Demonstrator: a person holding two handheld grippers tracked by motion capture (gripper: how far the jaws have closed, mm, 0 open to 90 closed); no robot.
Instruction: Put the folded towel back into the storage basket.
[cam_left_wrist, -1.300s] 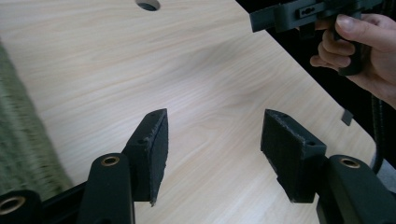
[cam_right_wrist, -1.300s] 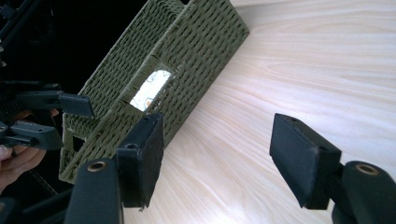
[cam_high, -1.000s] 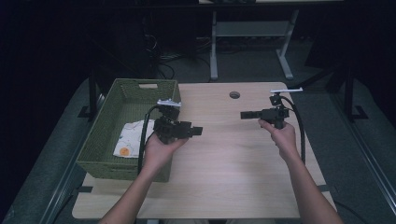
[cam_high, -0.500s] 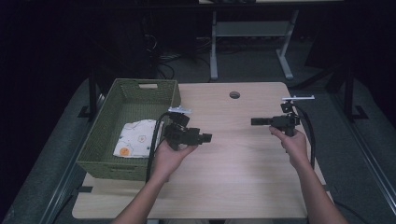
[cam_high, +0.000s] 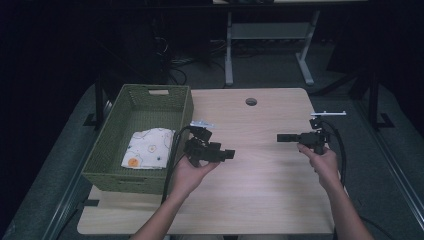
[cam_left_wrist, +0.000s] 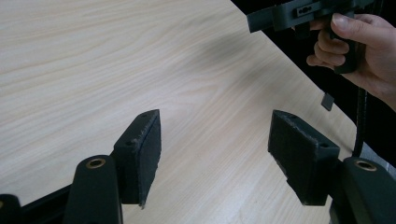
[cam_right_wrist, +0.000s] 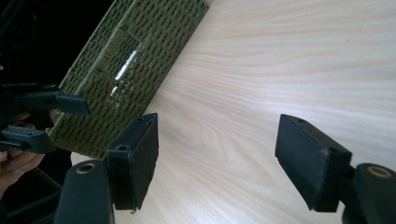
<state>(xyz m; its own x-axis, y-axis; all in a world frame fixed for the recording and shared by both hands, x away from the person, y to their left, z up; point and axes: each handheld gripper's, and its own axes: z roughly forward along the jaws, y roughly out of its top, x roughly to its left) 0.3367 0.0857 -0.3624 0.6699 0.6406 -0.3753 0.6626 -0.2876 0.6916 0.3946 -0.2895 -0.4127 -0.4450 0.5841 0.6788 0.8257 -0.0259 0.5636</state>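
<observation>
My left gripper (cam_high: 229, 154) is held in a hand just right of the green woven basket (cam_high: 186, 107), with its jaws pointing right over the wooden table (cam_high: 260, 175). In the left gripper view, my left gripper (cam_left_wrist: 215, 135) is open over bare wood and its jaws have just been opening. My right gripper (cam_high: 281, 137) is held near the table's right edge and points left toward the other one. Its jaws (cam_right_wrist: 217, 140) are also open over bare wood and have just been opening. A white patterned cloth (cam_high: 149, 148) lies in the basket.
The basket's side wall (cam_right_wrist: 140, 51) stands at the table's left edge. A round cable hole (cam_high: 251, 101) sits near the far edge. A white desk frame (cam_high: 270, 35) stands on the dark floor beyond the table. A cable (cam_high: 342, 150) trails from the right gripper.
Both hands have moved to the right and nearer the table's front edge, sinking a little. The left gripper has drawn away from the basket's rim. Nothing was picked up.
</observation>
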